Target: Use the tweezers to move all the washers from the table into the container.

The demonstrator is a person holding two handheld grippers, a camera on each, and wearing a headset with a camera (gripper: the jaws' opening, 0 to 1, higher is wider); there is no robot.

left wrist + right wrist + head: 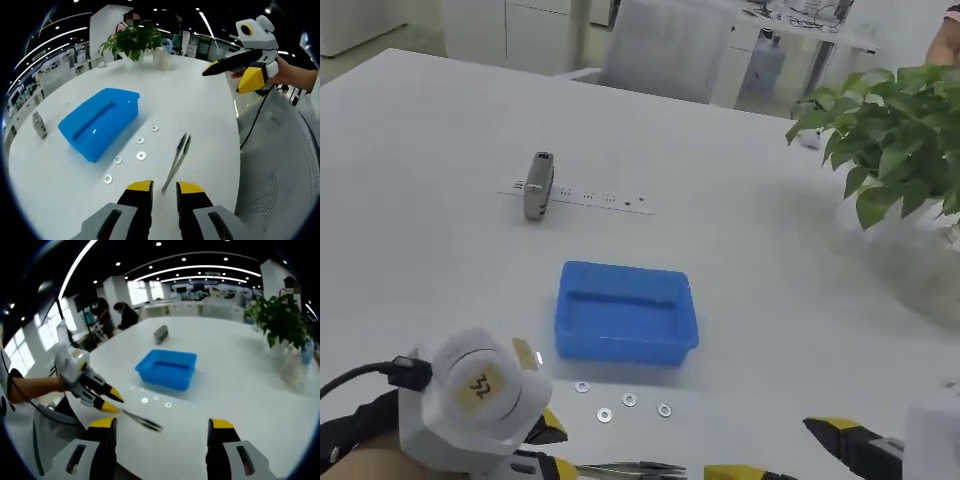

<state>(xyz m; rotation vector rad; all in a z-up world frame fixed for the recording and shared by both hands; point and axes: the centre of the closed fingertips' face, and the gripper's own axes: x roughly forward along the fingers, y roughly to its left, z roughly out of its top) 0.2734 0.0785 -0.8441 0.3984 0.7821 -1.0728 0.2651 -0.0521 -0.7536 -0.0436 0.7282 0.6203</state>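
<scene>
Tweezers (177, 159) by table (200, 100) edge, left fingers (140, 187) parted at their end, right fingers (220, 424) spread wide

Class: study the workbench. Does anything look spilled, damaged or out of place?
Nothing stands out. The blue container sits upright, washers lie flat beside it, tweezers lie nearby on the table.

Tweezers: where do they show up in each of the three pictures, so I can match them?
Head view: tweezers at the bottom edge, near centre, below the washers.
Left gripper view: tweezers low centre, right of the washers.
Right gripper view: tweezers lower left of centre.
Shared landmark: the blue container, beyond the washers every time.
</scene>
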